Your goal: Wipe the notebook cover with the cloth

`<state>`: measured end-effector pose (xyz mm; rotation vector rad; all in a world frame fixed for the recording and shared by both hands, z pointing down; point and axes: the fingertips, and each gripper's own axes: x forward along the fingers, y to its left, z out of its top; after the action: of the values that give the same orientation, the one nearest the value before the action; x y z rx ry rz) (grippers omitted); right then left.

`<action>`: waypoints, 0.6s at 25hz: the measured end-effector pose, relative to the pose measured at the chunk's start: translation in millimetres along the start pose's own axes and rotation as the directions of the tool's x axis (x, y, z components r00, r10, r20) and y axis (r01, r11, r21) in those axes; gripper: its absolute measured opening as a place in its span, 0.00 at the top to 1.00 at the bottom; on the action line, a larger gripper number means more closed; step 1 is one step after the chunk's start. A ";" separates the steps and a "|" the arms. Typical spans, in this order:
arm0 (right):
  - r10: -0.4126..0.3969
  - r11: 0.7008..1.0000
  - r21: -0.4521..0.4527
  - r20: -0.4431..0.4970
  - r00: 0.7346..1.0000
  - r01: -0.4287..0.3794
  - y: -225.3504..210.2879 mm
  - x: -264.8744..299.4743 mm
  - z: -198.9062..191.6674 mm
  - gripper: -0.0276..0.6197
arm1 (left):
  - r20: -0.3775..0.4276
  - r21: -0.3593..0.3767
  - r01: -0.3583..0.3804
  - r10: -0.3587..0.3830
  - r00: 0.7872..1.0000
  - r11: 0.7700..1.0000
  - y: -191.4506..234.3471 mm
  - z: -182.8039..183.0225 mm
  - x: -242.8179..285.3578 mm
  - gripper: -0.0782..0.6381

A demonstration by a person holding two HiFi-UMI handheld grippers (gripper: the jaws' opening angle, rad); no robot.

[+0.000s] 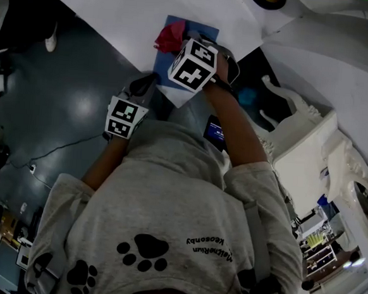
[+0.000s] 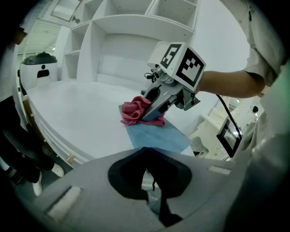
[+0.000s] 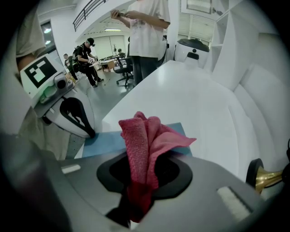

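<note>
Left gripper view: the blue notebook [image 2: 158,138] lies flat at the near right corner of the white table [image 2: 77,108]. Its right side runs close to the table's right edge, so there's little margin there or on the near side. Bare tabletop is open to the left and far beyond it.

- The right gripper [image 2: 153,105] is clamped on the red cloth [image 2: 138,112]. The cloth is bunched on the notebook's far left corner, touching the cover and spilling slightly onto the table.
- The left gripper [image 3: 90,131] has its jaws together with nothing between them. Its tip is at the notebook's near left edge; I can't tell if it touches.
- The two grippers are near each other over the notebook, with the right forearm crossing above the right side.

Surroundings:
- A shelf unit [image 2: 127,27] walls off the far side.
- A white appliance [image 2: 41,65] stands on the far left of the table, well apart from the notebook.
- A brass object [image 3: 265,179] sits on the table out to the right in the right gripper view.
- A small screen [image 2: 230,136] on a cable [image 2: 225,113] hangs just off the right edge, beside white carved furniture [image 1: 299,139].
- A standing person [image 3: 145,31] is at the table's far end.
</note>
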<state>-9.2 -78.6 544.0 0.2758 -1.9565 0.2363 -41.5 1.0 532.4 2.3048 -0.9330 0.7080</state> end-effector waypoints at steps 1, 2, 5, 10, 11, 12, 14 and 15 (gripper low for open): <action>-0.004 1.000 0.011 -0.006 1.000 0.004 -0.8 -3.1 -6.0 0.81 | 0.000 0.000 -0.001 0.001 1.000 1.000 0.3 0.1 -0.5 0.90; -0.007 1.000 0.028 -0.012 1.000 0.007 -2.0 -6.7 -12.8 0.81 | 0.000 0.002 -0.003 0.003 1.000 1.000 1.1 0.5 -0.7 0.90; -0.025 0.996 0.088 -0.034 0.999 0.028 -6.4 -17.8 -38.8 0.81 | 0.001 0.003 -0.005 0.005 1.000 1.000 1.5 0.5 0.2 0.90; -0.052 0.985 0.161 -0.062 0.997 0.061 -11.1 -31.2 -72.0 0.81 | -0.013 -0.006 0.002 -0.002 1.000 1.000 -0.7 -3.7 2.0 0.90; -0.056 0.984 0.167 -0.067 0.996 0.066 -11.1 -32.7 -75.2 0.81 | -0.014 -0.006 0.002 -0.002 1.000 1.000 -0.7 -3.7 1.6 0.90; -0.060 0.983 0.170 -0.073 0.996 0.071 -10.9 -33.8 -77.8 0.81 | -0.016 -0.006 0.002 -0.002 1.000 1.000 -0.7 -4.0 1.3 0.90; -0.065 0.980 0.181 -0.077 0.995 0.078 -10.6 -35.2 -81.4 0.81 | -0.017 -0.005 0.004 -0.004 1.000 1.000 -0.9 -4.1 0.9 0.90; -0.067 0.979 0.189 -0.076 0.995 0.081 -10.8 -35.6 -82.3 0.81 | -0.017 -0.004 0.004 -0.004 1.000 1.000 -0.7 -3.9 0.8 0.90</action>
<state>79.6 -61.9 543.5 0.4597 -1.8530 0.3819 -41.5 3.6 535.5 2.2932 -0.9211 0.7232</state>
